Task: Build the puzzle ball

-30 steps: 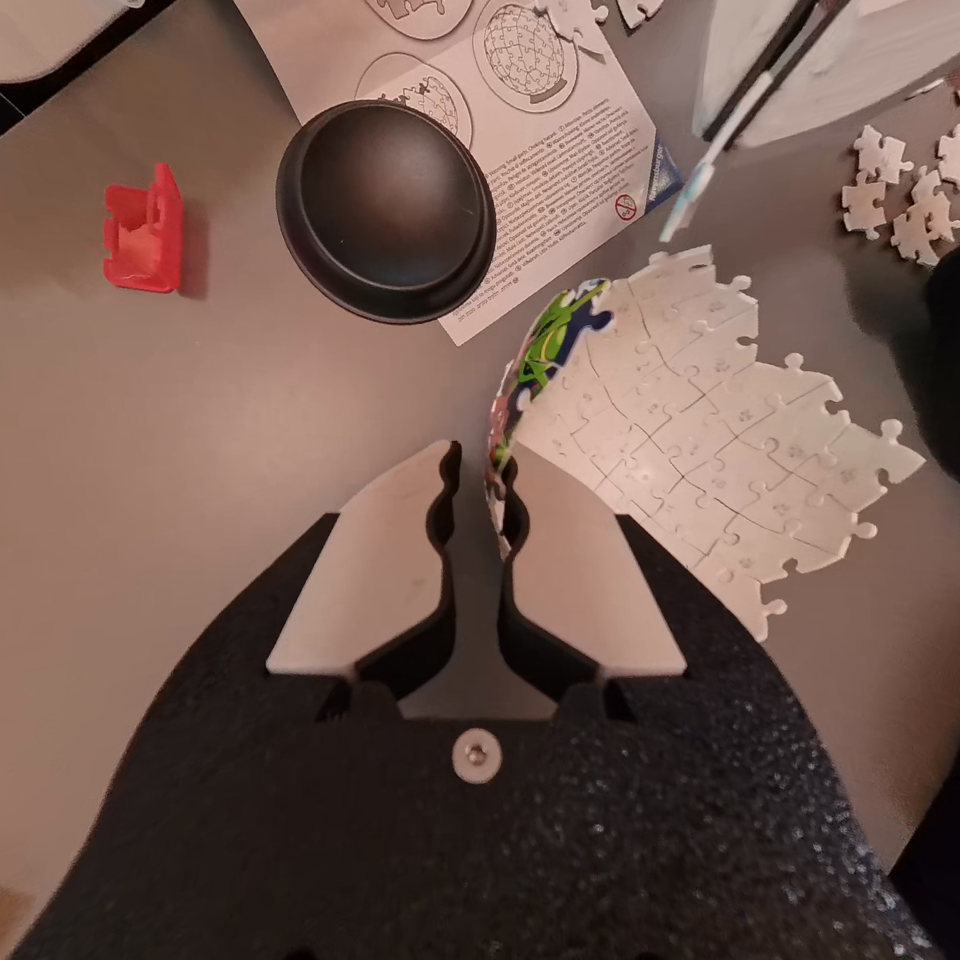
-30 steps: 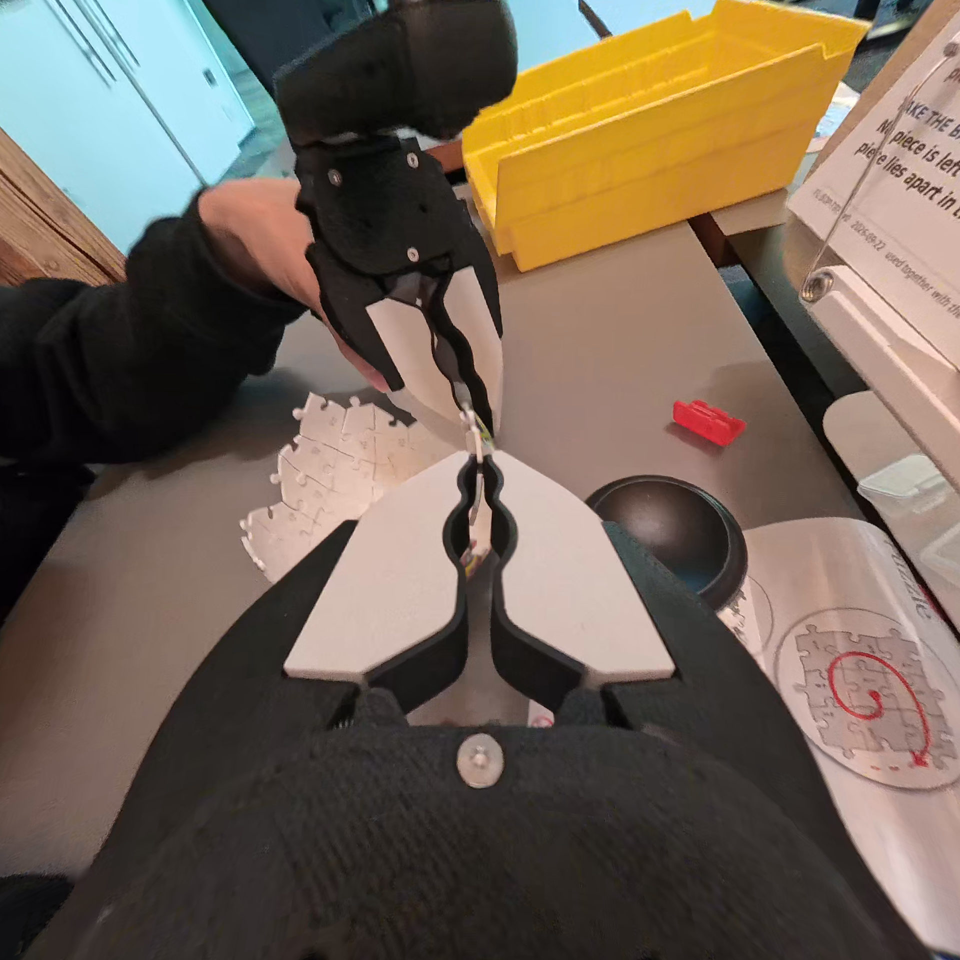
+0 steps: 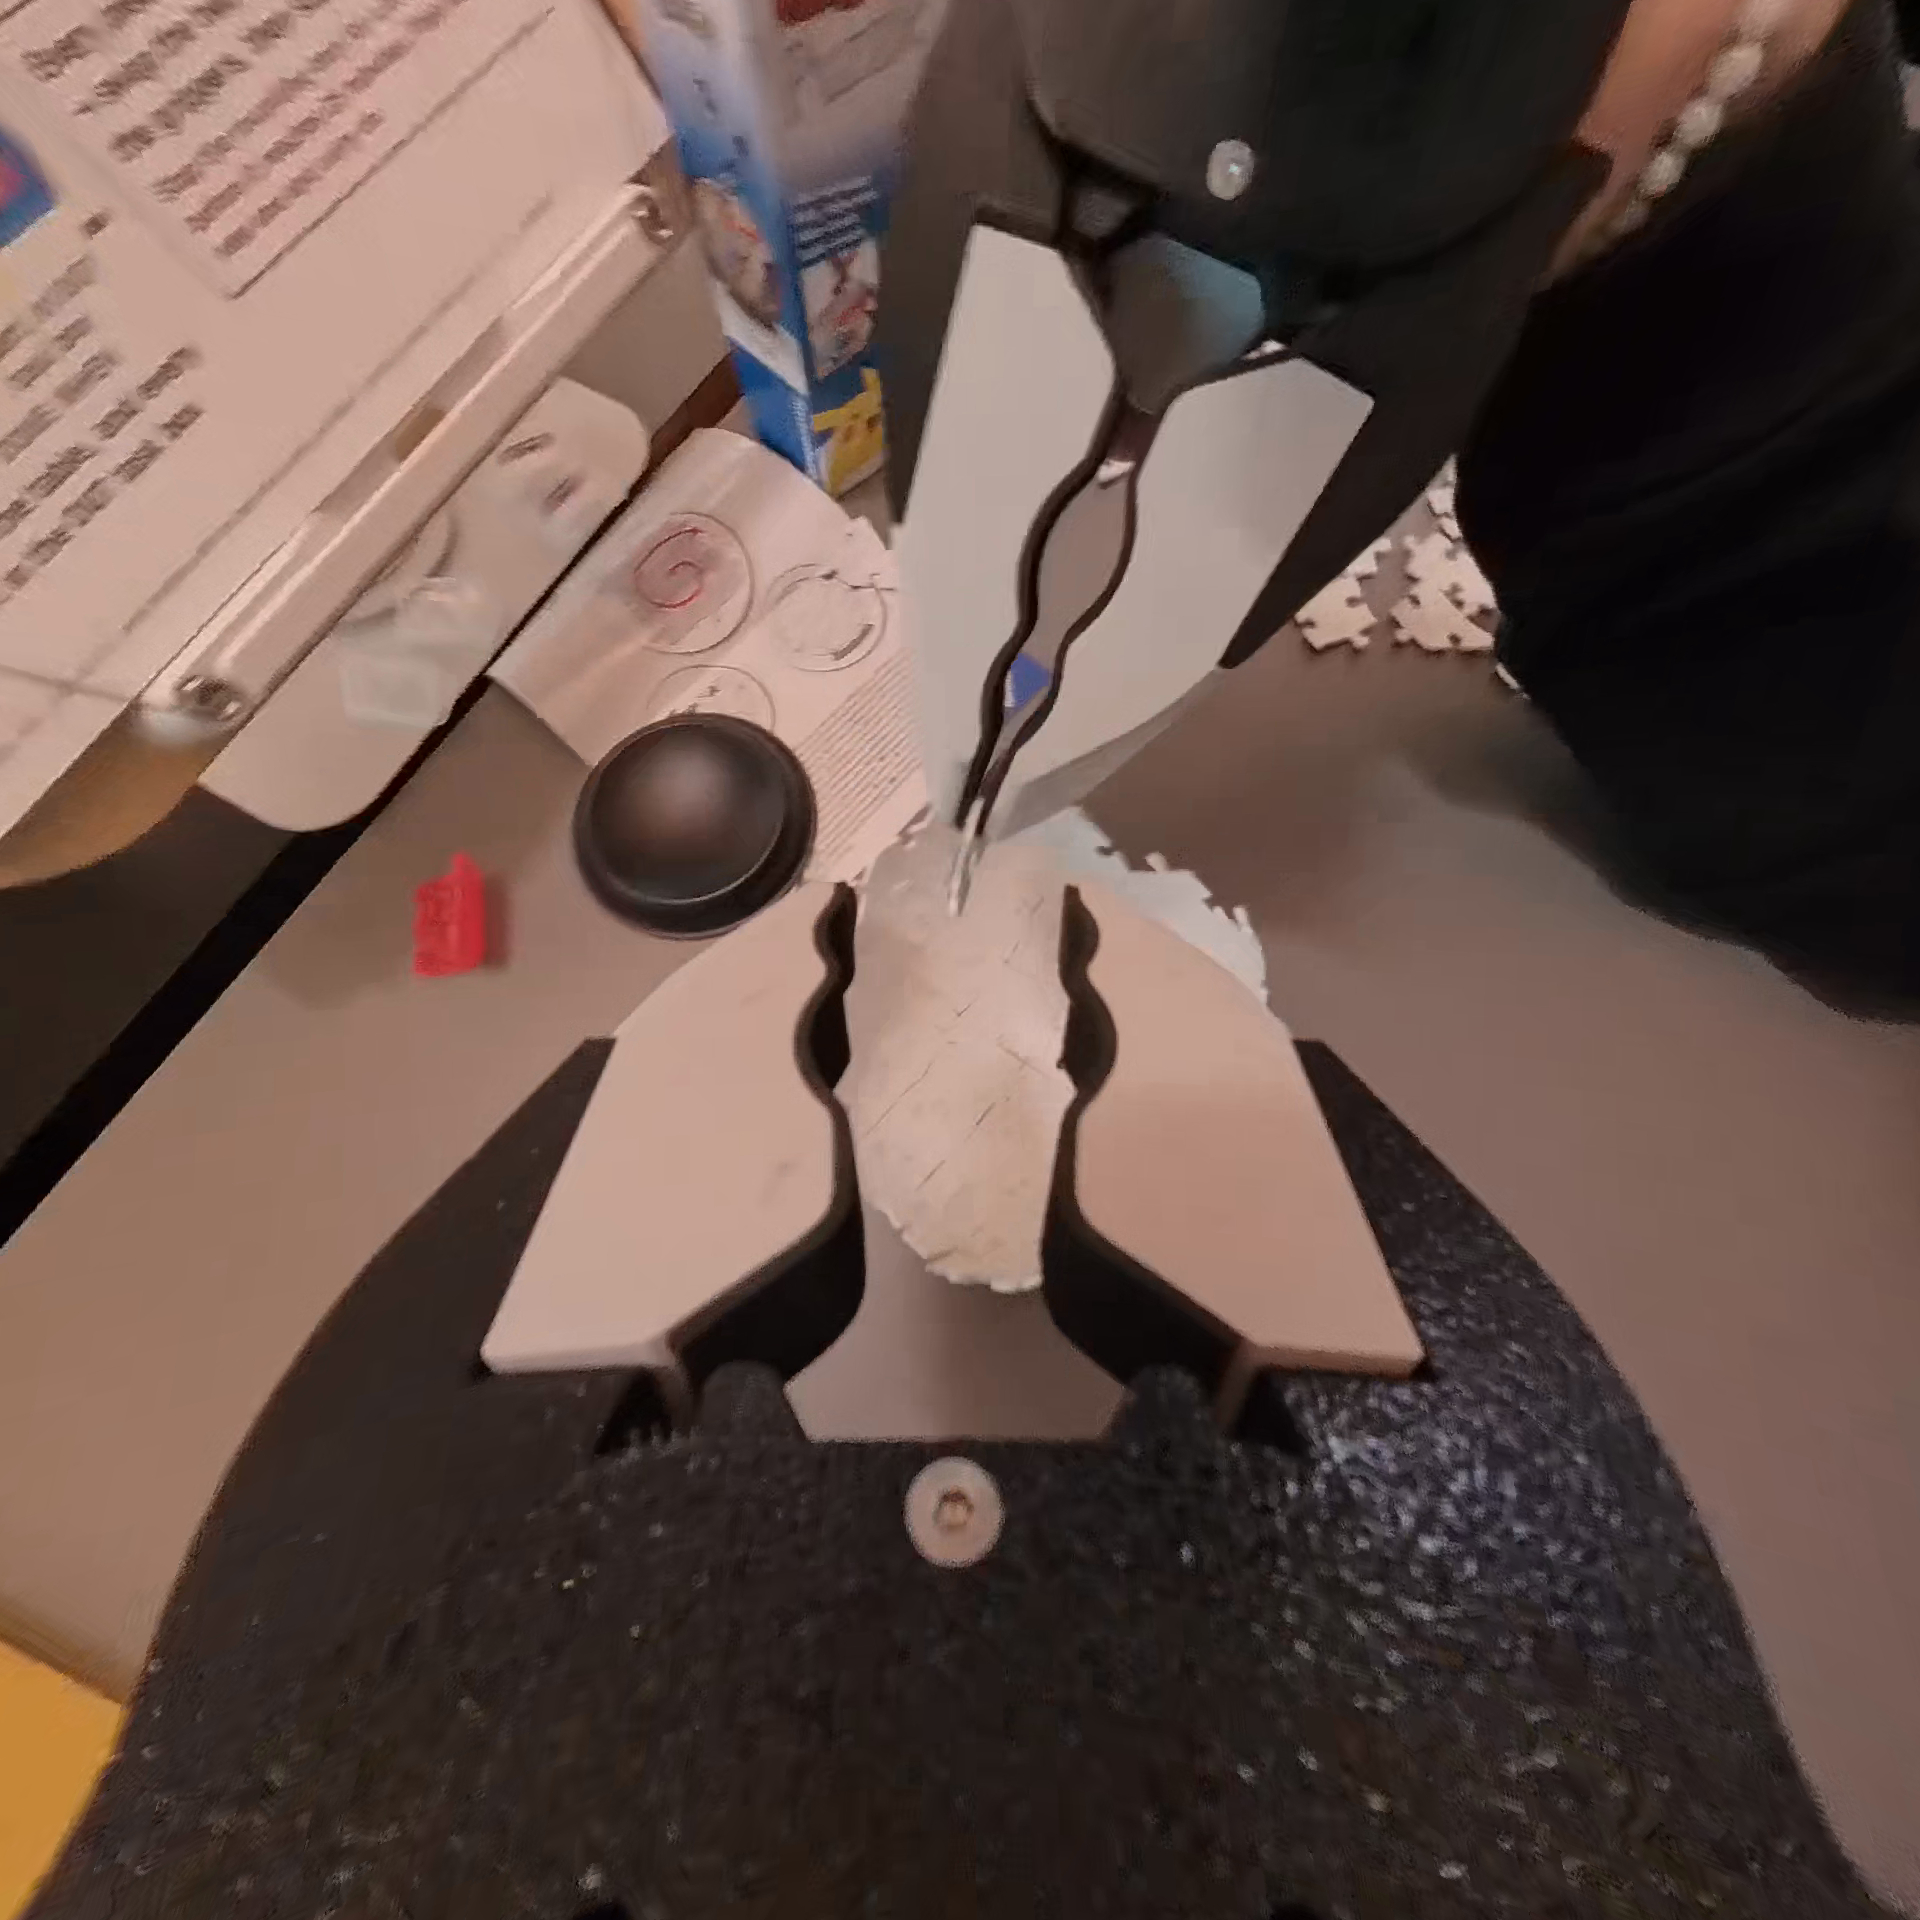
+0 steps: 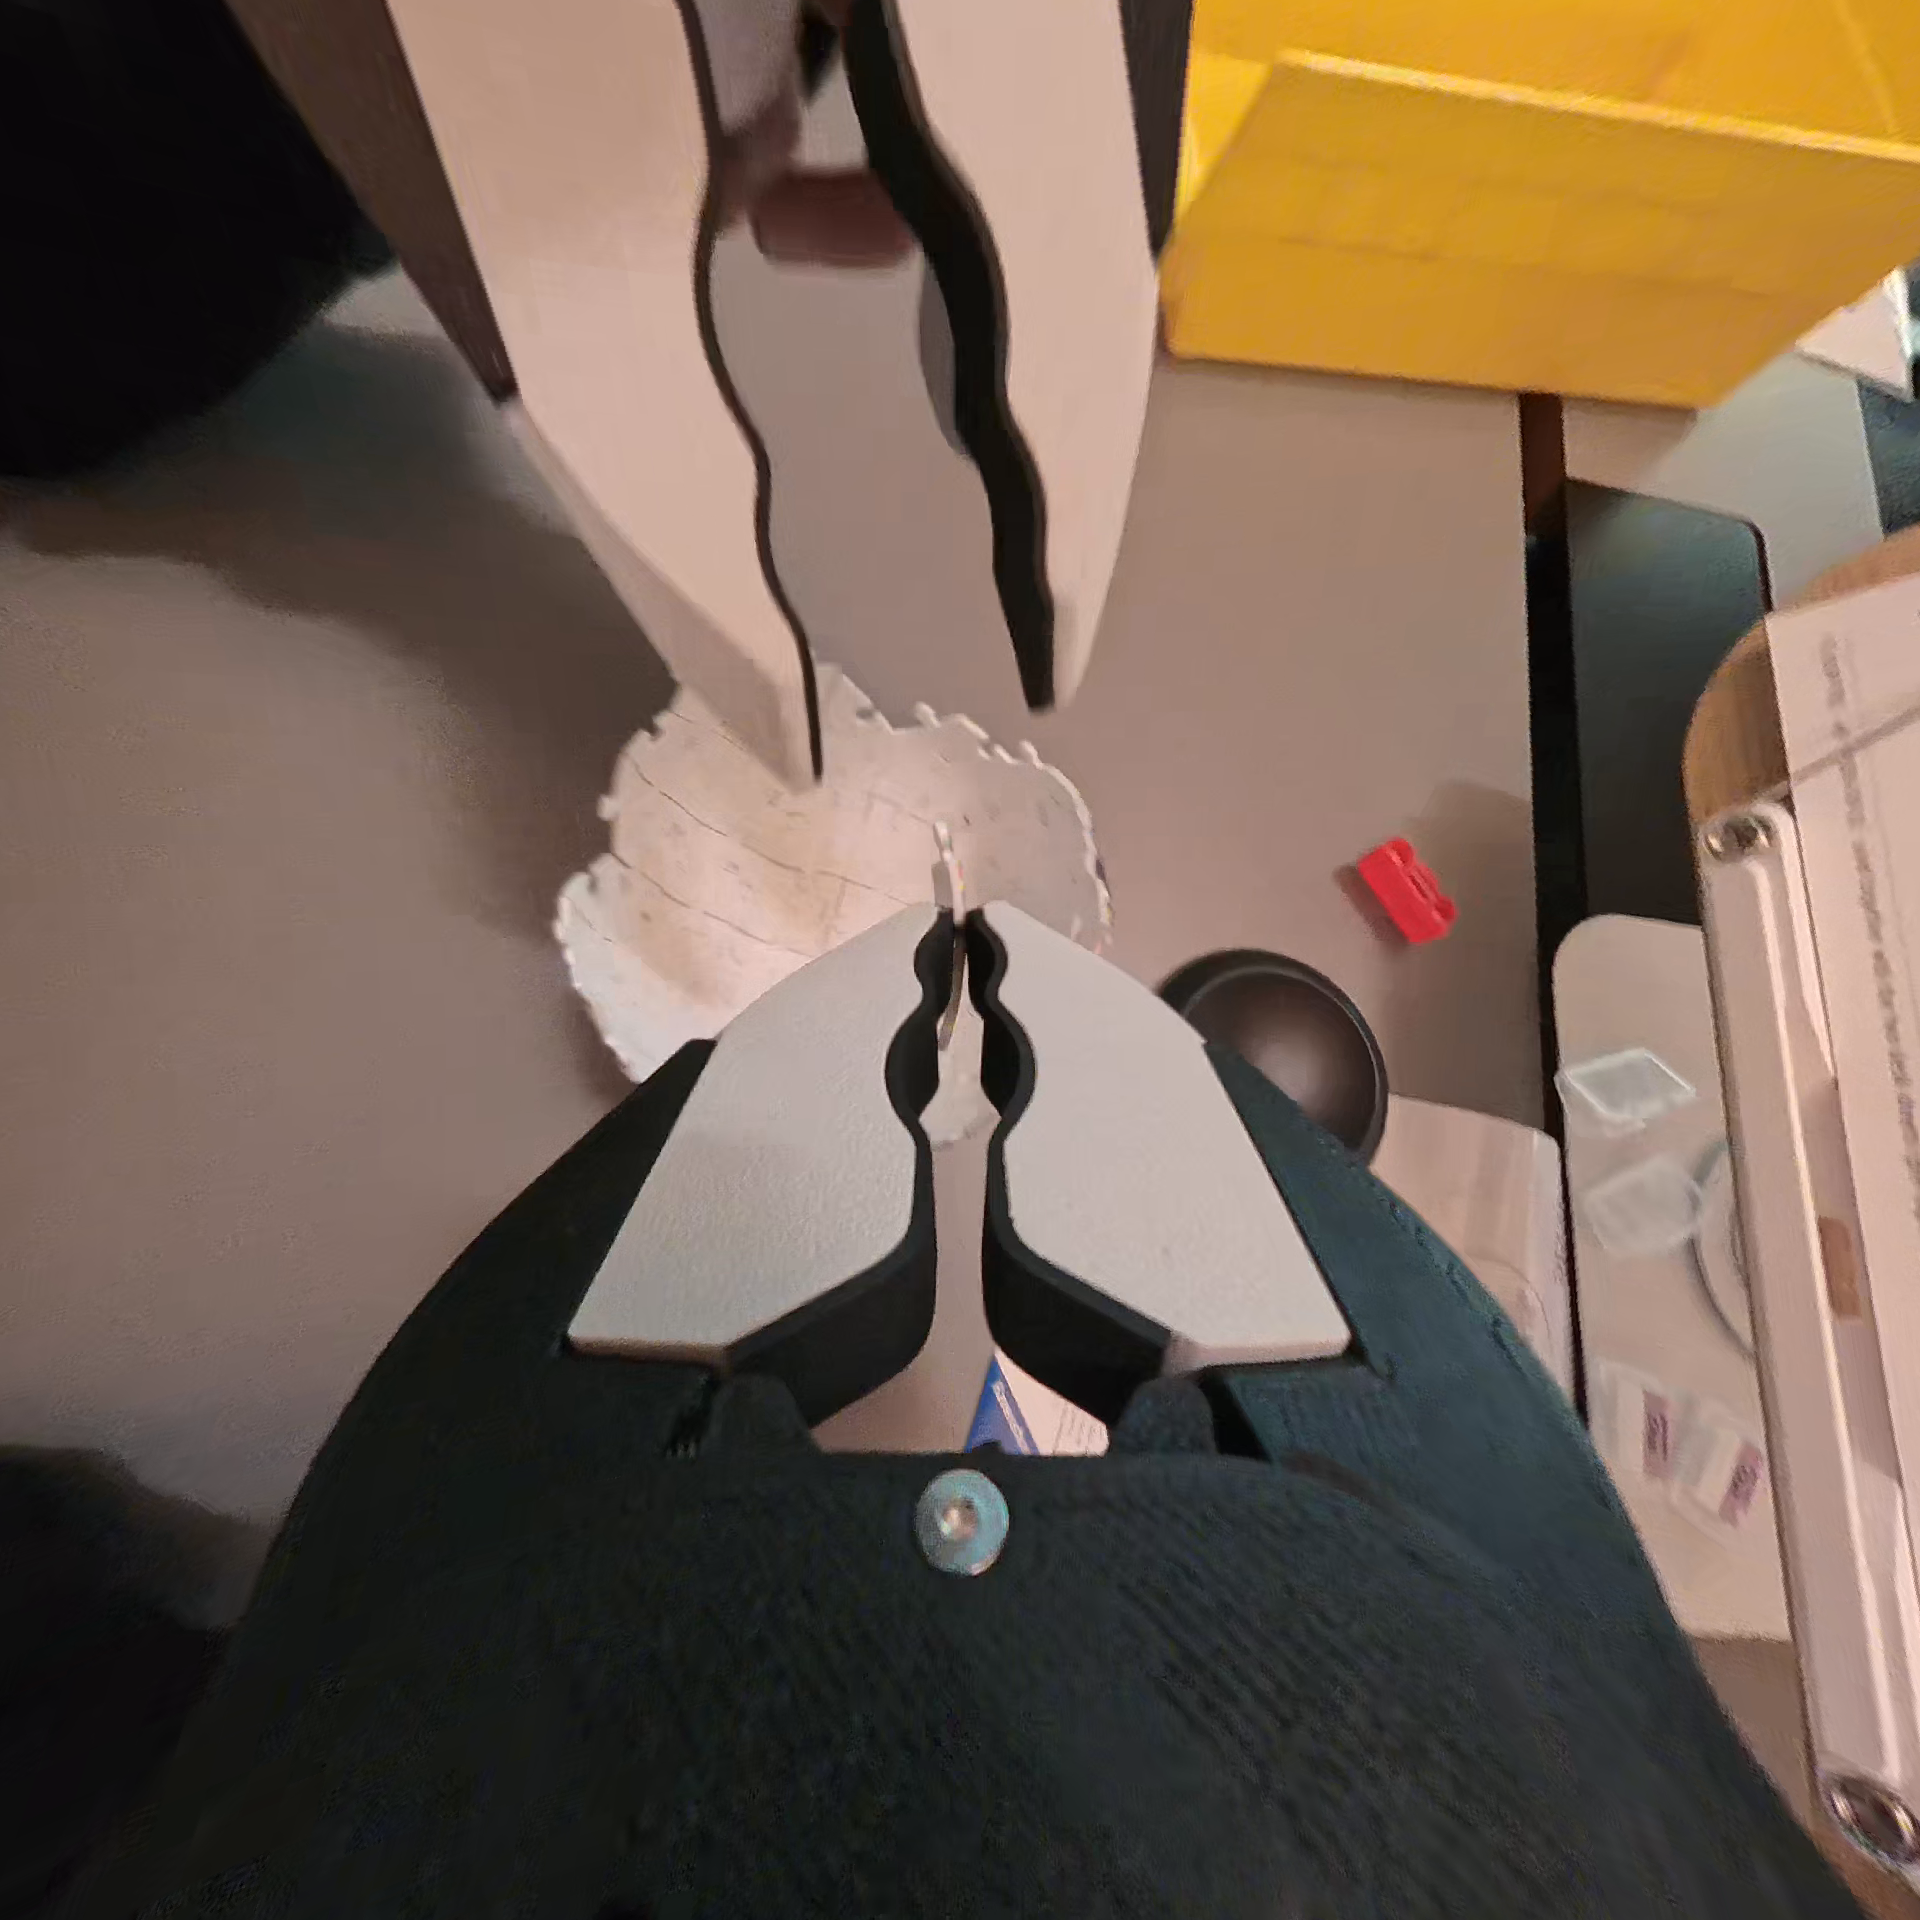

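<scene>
The partly built puzzle ball is a curved shell [image 3: 956,1091] lying white side up on the grey table; it also shows in the right wrist view [image 4: 748,883]. My left gripper [image 3: 956,914] is open, its fingers standing either side of the shell without gripping it. In the right wrist view it [image 4: 925,732] hangs open over the shell's far rim. My right gripper [image 4: 961,920] is shut on a thin edge of the shell's rim, seen edge-on. In the left wrist view it [image 3: 966,831] comes down from above onto that rim.
A black dome stand [image 3: 691,831] and a red clip [image 3: 452,914] lie left of the shell. An instruction sheet [image 3: 727,582], a puzzle box [image 3: 800,260] and loose white pieces [image 3: 1403,592] lie behind. A yellow bin [image 4: 1507,208] stands far right. A sign holder [image 3: 260,312] lines the table edge.
My left gripper has let go of the shell's rim and opened. It now sits low over the shell. My right gripper still grips the rim, and the shell has tipped white side up.
</scene>
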Motion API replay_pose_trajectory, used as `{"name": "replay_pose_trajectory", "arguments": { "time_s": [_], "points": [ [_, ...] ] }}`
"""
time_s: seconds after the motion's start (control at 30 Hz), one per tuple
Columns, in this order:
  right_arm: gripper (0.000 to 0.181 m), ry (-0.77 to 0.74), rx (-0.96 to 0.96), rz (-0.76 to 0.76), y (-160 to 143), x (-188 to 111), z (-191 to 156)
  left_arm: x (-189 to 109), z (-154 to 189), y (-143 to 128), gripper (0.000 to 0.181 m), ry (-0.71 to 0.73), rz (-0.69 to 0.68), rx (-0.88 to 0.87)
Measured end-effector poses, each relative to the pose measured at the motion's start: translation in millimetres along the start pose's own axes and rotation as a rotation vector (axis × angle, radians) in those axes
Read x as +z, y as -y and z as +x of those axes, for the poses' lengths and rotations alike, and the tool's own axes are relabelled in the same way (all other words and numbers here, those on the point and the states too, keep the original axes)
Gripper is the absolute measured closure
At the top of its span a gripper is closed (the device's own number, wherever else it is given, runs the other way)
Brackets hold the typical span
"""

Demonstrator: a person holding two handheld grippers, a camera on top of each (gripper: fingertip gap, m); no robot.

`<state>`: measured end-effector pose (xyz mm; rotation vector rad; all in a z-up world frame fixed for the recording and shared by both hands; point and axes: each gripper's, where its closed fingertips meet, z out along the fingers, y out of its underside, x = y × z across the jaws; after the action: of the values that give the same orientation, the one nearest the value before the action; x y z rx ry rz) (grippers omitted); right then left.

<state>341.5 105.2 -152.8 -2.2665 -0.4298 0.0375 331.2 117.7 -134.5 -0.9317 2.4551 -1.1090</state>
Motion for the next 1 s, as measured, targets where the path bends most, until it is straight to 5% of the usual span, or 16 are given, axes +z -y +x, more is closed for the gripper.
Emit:
{"name": "replay_pose_trajectory", "arguments": {
  "time_s": [0.03,0.37,0.53,0.7,1.0],
  "points": [
    [0.179,0.015,-0.008,0.019,3.2,-0.6,-3.0,3.8,3.3,-0.3,0.144,-0.004,-0.013,0.020],
    [0.179,0.054,0.023,0.133,12.6,-6.3,-3.8,19.1,5.3,-0.7,0.180,-0.046,0.001,0.079],
    [0.160,-0.067,0.049,0.203,11.0,-19.1,16.2,4.5,-10.8,19.3,0.179,-0.019,0.160,-0.026],
    [0.166,-0.010,0.180,0.424,31.0,-32.6,22.5,-14.5,-16.0,45.8,0.179,-0.088,0.404,-0.101],
    [0.172,0.027,0.162,0.560,49.0,-43.3,18.3,-13.6,-10.7,50.7,0.180,-0.125,0.461,-0.059]
  ]
}}
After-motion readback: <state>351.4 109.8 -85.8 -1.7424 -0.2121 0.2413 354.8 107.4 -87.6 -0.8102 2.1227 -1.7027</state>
